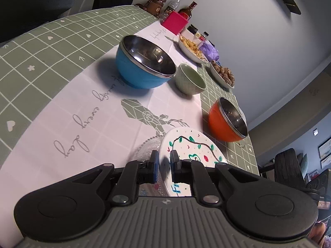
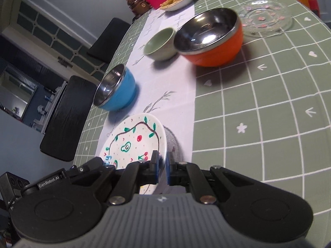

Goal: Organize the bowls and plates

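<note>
**Holding one painted plate between two hand-held grippers**

Gripping the rim of the white painted plate (image 1: 192, 146) from one side, the left hand-held gripper (image 1: 164, 163) has its blue pads closed on the plate edge. The right hand-held gripper (image 2: 162, 165) is clamped on the rim of the same plate (image 2: 134, 142) from the other side. The plate carries a drawn vine, green leaves and red fruits, and it stands tilted, near both cameras, above the white runner of the surface (image 1: 41, 47). Just behind it lies a clear glass plate with a beaded rim (image 1: 144, 146), partly hidden; whether the two plates touch I cannot tell.

Farther away stand three bowls. In the left wrist view the blue steel-lined bowl (image 1: 142, 64) is on the runner, the small green bowl (image 1: 190, 79) is just beside it to the right, and the orange steel-lined bowl (image 1: 225, 122) is at the right, on the green checked cloth. In the right wrist view a second clear glass plate with pink flowers (image 2: 265, 18) lies far right, near the orange bowl (image 2: 211, 39). Dishes with food (image 1: 192, 48) stand at the far end.
</note>
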`<action>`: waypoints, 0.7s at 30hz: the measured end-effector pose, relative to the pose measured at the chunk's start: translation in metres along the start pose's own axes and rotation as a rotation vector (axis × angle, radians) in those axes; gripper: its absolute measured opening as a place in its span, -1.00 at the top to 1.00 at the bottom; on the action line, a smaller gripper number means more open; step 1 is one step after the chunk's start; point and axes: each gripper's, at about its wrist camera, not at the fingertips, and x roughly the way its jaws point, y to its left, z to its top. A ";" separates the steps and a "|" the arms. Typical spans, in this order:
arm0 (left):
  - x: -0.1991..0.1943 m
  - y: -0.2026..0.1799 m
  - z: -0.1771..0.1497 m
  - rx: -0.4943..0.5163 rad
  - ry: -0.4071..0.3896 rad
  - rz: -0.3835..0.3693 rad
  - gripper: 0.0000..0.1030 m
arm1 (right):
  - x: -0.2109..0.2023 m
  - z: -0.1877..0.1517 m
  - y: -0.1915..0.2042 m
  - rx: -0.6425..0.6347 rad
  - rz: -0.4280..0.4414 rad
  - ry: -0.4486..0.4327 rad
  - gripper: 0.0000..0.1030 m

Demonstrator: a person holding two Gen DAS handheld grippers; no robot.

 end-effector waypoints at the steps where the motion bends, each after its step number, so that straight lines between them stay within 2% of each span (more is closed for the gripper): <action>1: -0.001 0.001 0.000 0.004 0.000 -0.003 0.77 | 0.001 -0.001 0.001 -0.009 -0.004 -0.001 0.91; 8: 0.004 0.011 -0.006 -0.015 0.027 0.022 0.77 | 0.011 -0.006 0.003 -0.031 -0.011 0.021 0.91; 21: 0.007 0.013 -0.012 0.024 0.052 0.069 0.76 | 0.022 -0.009 0.003 -0.062 -0.047 0.054 0.90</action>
